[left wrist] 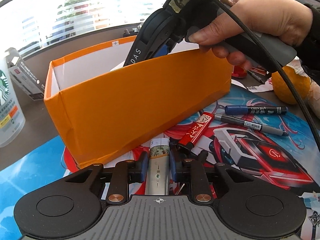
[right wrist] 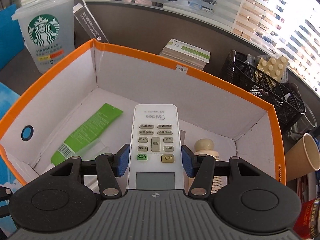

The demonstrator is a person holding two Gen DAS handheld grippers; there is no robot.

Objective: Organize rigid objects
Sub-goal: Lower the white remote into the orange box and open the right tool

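While the printed mat spreads glossy under everything, we see the box as the biggest thing on it: orange paper outside, plain white card inside, its near wall creased at the corners. In the right wrist view the box fills the middle, with a frosted plastic cup at ten o'clock beyond it, a black wire-mesh basket at two o'clock and a brown paper cup at three o'clock just outside the wall.

Our right gripper hangs over the box floor, its blue ribbed pads set on either side of a white remote; whether they press it or stand just off it, we cannot tell. The remote is flat and smooth, with rounded rubber buttons. On the floor, at nine o'clock from it, lies a green tube; at three o'clock a cream bottle with a round cap is partly hidden by the right finger.

Our left gripper sits low on the mat just outside the box's near wall, which blocks the way ahead. Its pads pinch a slim metal lighter with a patterned band. At two o'clock from it lie a red lighter, a grey pen and a blue-capped marker, all apart from one another.
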